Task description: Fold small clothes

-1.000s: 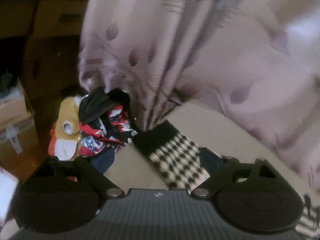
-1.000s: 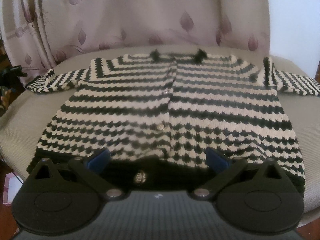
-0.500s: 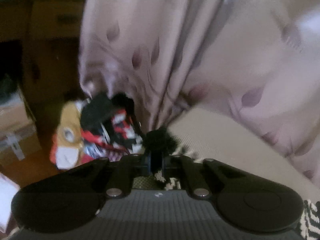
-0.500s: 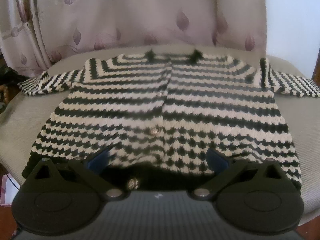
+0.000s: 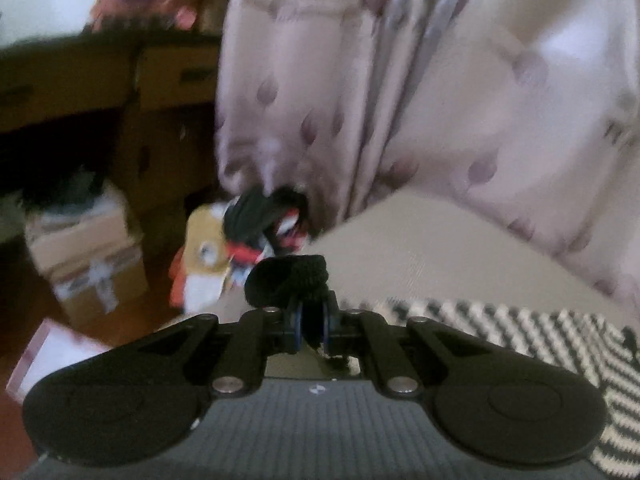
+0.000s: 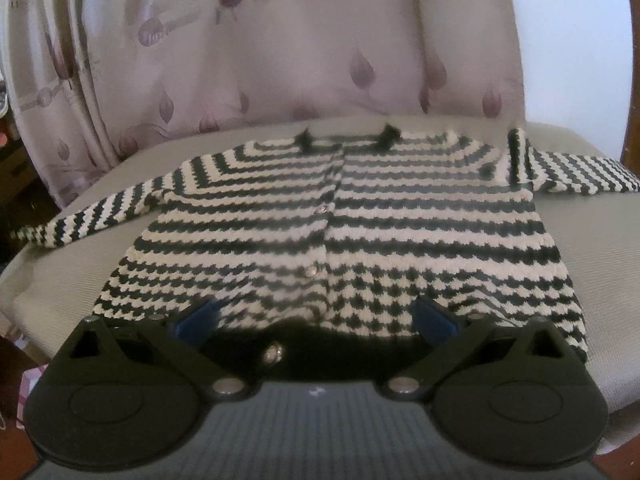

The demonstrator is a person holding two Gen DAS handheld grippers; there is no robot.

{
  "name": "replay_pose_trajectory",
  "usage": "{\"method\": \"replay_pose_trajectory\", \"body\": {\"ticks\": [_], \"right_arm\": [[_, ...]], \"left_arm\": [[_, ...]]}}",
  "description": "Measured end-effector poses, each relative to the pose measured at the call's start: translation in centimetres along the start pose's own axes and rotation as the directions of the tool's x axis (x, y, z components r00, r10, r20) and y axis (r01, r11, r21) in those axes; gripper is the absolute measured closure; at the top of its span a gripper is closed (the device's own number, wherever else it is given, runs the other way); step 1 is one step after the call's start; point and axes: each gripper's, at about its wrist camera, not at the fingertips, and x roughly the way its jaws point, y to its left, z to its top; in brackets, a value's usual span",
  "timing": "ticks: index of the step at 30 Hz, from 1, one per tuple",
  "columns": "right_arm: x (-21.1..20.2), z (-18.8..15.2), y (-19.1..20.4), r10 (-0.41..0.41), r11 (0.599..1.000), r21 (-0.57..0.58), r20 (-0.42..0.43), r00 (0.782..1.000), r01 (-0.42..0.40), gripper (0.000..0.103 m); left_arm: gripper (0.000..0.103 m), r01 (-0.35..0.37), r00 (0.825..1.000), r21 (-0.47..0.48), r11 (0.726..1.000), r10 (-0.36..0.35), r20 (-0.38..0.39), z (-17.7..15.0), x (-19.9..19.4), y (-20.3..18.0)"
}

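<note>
Left tool was clenched on the black cuff of the striped cardigan; its jaws had just been closing, with the cuff between them. Right tool stood released over the black hem, touching nothing visible. Cardigan lay flat, front up, on the beige cushion, sleeves spread to both sides.

Judgement: carry the cuff inward across the body, low and taut, so the sleeve lands straight; a high lift could drag the shoulder askew.
</note>
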Motion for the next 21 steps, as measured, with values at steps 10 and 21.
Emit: {"method": "replay_pose_trajectory", "body": {"ticks": [10,21], "right_arm": [[-3.6,0.0,-7.2,-0.086,0.983,0.173,0.085,0.993,0.070,0.000],[-4.4,1.3,-29.0,-0.236,0.808,0.584,0.210,0.949,0.071,0.000]], "left_arm": [[0.035,-0.053,0.989,0.016,0.998,0.050,0.136,-2.7,-6.6,-0.8],[0.003,0.183,0.952,0.295,0.938,-0.244,0.187,-7.4,-9.5,-14.0]]}}
